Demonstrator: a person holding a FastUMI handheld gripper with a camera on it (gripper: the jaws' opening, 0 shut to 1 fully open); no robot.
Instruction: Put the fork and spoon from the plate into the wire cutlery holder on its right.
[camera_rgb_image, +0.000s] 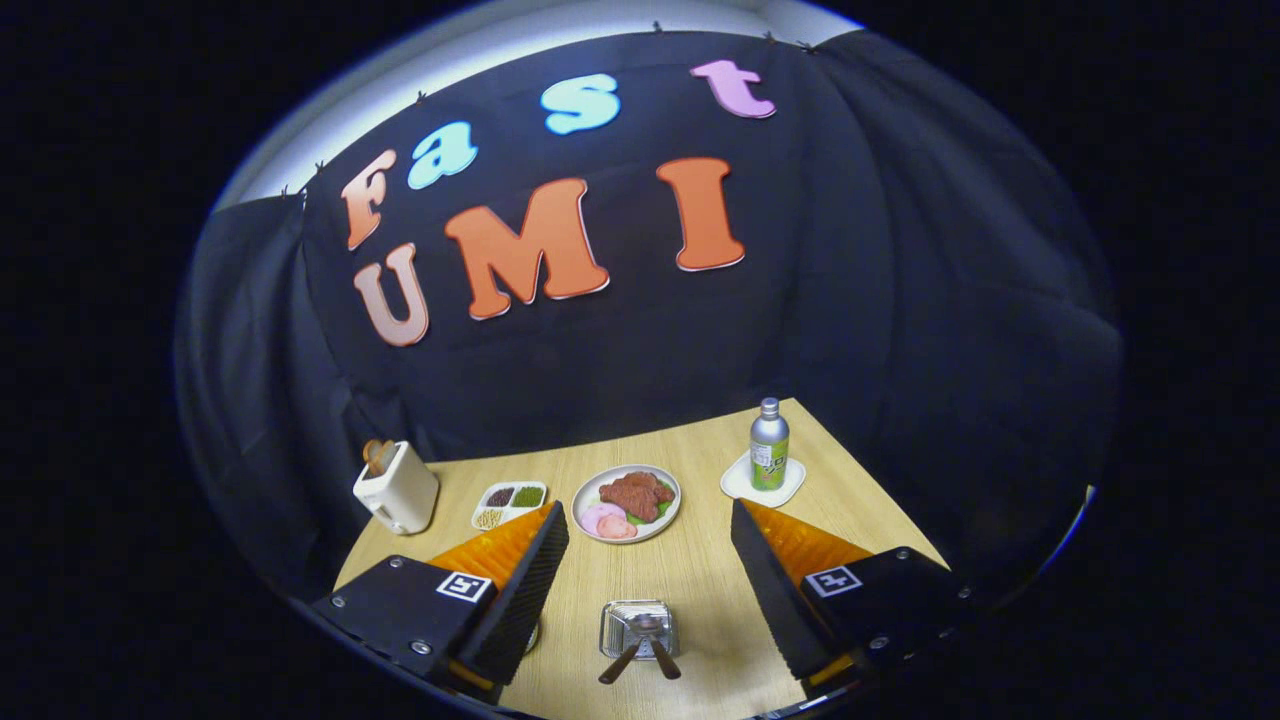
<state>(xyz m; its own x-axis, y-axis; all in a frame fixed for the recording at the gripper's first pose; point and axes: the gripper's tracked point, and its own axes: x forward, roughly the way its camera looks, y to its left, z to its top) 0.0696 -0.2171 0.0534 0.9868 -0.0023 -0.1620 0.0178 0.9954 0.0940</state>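
Gripper (650, 560) held high over the wooden table (700, 570), fingers spread wide and clamped on nothing. Between the fingers and close under them, wire cutlery holder (638, 628), seen from above as a small square basket. Inside it, spoon (652, 640) and what looks like the fork (622, 655), bowl and head buried together at the centre, dark handles splaying toward the near edge of the table; hard to tell one utensil from the other for certain. Both seemingly in the holder already, so probably little or nothing left of the task but to pull clear. Further on, beyond the fingertips, plate of food (672, 515) with meat and pink slices, no cutlery apparent on it. Left of that, small divided dish (510, 503) and white toaster (398, 490); right, bottle (769, 445) standing upright on a white coaster (745, 488). Holder straight below the open gap, handles pointing back toward the tool rather than across it: the axis to respect if anything needs straightening.
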